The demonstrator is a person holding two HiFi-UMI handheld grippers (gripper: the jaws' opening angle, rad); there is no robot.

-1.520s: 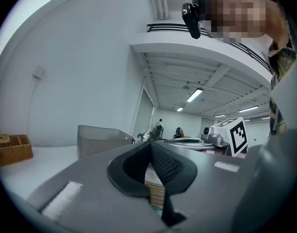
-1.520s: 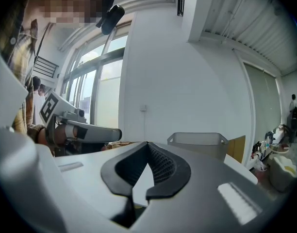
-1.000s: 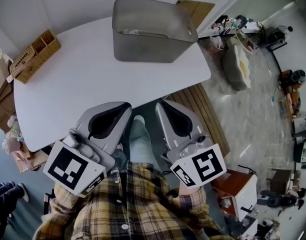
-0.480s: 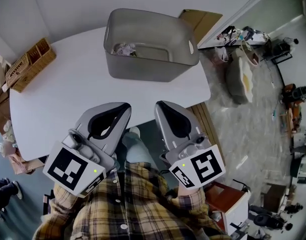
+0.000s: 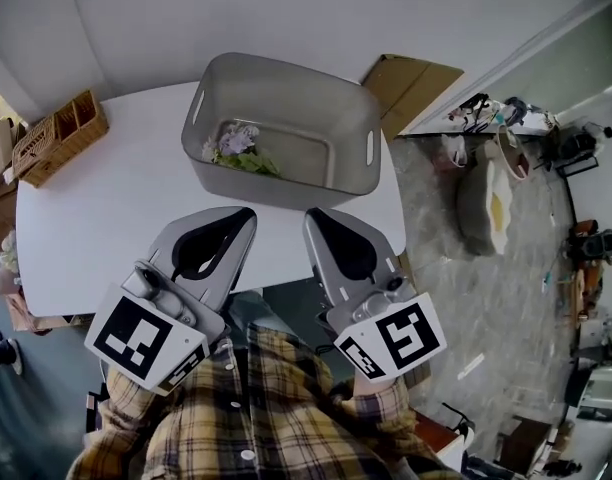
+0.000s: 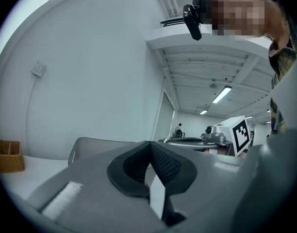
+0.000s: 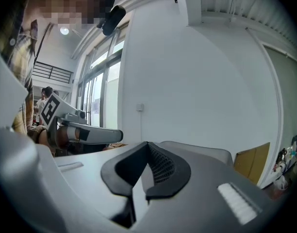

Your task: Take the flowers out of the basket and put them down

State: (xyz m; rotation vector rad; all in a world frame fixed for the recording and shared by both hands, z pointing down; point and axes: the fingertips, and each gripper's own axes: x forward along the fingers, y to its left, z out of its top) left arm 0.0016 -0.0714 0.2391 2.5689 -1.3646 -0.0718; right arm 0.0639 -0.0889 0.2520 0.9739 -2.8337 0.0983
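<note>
On the white oval desk [image 5: 96, 218], lilac-and-green flowers [image 5: 241, 150] lie in the left end of the grey plastic basket [image 5: 286, 186], so the left gripper [image 5: 248, 214] and right gripper [image 5: 311, 216], both closed and empty short of it, should open before dipping in to pinch them gently.

**White table** [image 5: 96, 228]: I see it spread just ahead of the left tongs [image 5: 244, 215] and the right tongs [image 5: 314, 216].

**Wicker organiser** [image 5: 61, 136]: it sits on the table's far corner, well off to the left of the left tongs, with its open compartments facing up.

**Cardboard sheet** [image 5: 414, 80]: it stands beyond the table, ahead and to the right of the right tongs, close to the wall.

**Pale sack** [image 5: 486, 203]: it lies on the mottled grey floor [image 5: 486, 308], well to the right of the right tongs, with small clutter [image 5: 496, 116] past it that I cannot identify.

**Wall switch** [image 6: 38, 68]: it is above and left of the left tongs.

**Ceiling strip light** [image 6: 224, 94]: it is lit, high to the right of the left tongs.

**Plaid shirt** [image 5: 266, 418]: it is directly behind both tongs.
</note>
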